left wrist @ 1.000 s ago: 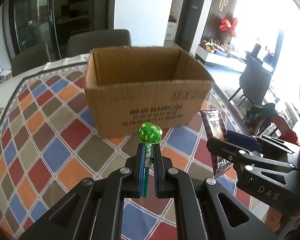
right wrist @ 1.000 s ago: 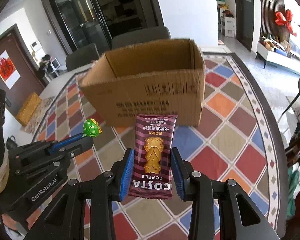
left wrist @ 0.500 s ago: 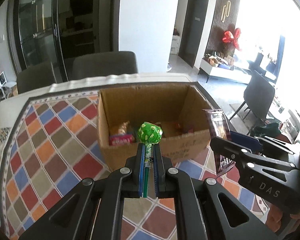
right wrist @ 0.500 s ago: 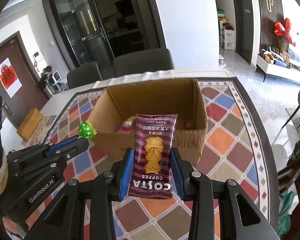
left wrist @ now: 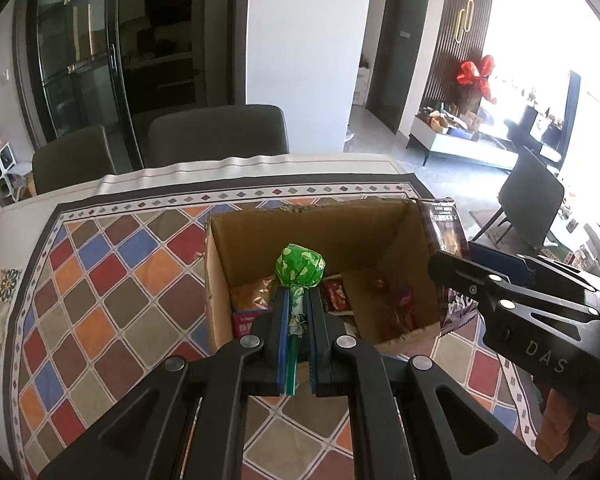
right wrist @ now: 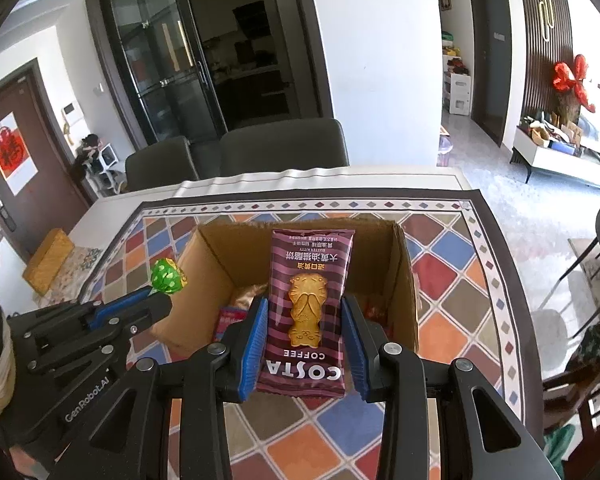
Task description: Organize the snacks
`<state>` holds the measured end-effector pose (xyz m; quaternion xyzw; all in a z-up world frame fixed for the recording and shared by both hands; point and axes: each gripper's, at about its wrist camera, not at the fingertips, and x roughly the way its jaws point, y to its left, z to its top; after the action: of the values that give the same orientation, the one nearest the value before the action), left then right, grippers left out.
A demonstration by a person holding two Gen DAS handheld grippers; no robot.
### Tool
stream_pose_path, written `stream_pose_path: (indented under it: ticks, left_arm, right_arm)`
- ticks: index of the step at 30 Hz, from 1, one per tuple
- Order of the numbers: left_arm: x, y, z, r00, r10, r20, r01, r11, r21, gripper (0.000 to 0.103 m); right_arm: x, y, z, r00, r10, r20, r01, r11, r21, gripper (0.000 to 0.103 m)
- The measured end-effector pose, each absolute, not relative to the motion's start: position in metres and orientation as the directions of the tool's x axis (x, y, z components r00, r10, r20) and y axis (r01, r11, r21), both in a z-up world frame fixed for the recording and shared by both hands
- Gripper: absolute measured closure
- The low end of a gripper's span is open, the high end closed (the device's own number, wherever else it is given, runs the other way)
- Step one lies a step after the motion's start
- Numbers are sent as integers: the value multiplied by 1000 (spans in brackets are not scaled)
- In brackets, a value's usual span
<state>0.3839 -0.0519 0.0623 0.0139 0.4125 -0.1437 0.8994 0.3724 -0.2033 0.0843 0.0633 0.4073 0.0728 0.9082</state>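
Note:
My left gripper (left wrist: 298, 300) is shut on the stick of a green lollipop (left wrist: 300, 267), whose wrapped head stands above the fingertips. It hangs over the near wall of an open cardboard box (left wrist: 260, 236) that holds several wrapped snacks (left wrist: 336, 292). My right gripper (right wrist: 304, 308) is shut on a maroon Costa Coffee biscuit packet (right wrist: 308, 300), held upright over the same box (right wrist: 404, 280). Each gripper shows in the other's view: the right gripper (left wrist: 444, 258) with its packet (left wrist: 444, 228) at the box's right wall, the left gripper (right wrist: 160, 298) with the lollipop (right wrist: 166, 278) at its left wall.
The box stands on a table covered by a cloth of coloured diamonds (left wrist: 112, 288). Two grey chairs (left wrist: 216, 136) stand at the table's far edge. A dark chair (left wrist: 532, 200) and living-room furniture lie to the right. A yellow box (right wrist: 48, 260) sits off to the left.
Both grippers have risen and moved toward the box. The view went from its outer front wall to looking down into it, so the snacks inside now show. Both grips are unchanged.

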Motion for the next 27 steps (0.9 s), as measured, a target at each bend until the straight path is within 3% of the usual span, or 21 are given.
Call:
stream_pose_path:
  ticks: [5,9,14,23,27]
  left_arm:
    - [399,-56,58,612,-230,-757,259,962,-83,93]
    - [402,-60,59,613,-207,-762,255,965,-58,79]
    - [399,-54,59,616,-193,-764,235,970,-55,74]
    - [362,-45,63,653,-174,-737,220,975,-35,68]
    - [332,-42,71,692,-173,-701,215,976,-30,60]
  right_arm:
    - [393,-206,79,644,172,-745,-67,983,169,65]
    - [401,-207,77,634,165,-756,-55,984,169,59]
    - [398,-207,78,629,146,-764,-51,988,147,53]
    - [366,-201,80,638,129,-759,-71,992,108,46]
    - [340,-202,86,666,117,-737,-67,993,98,41]
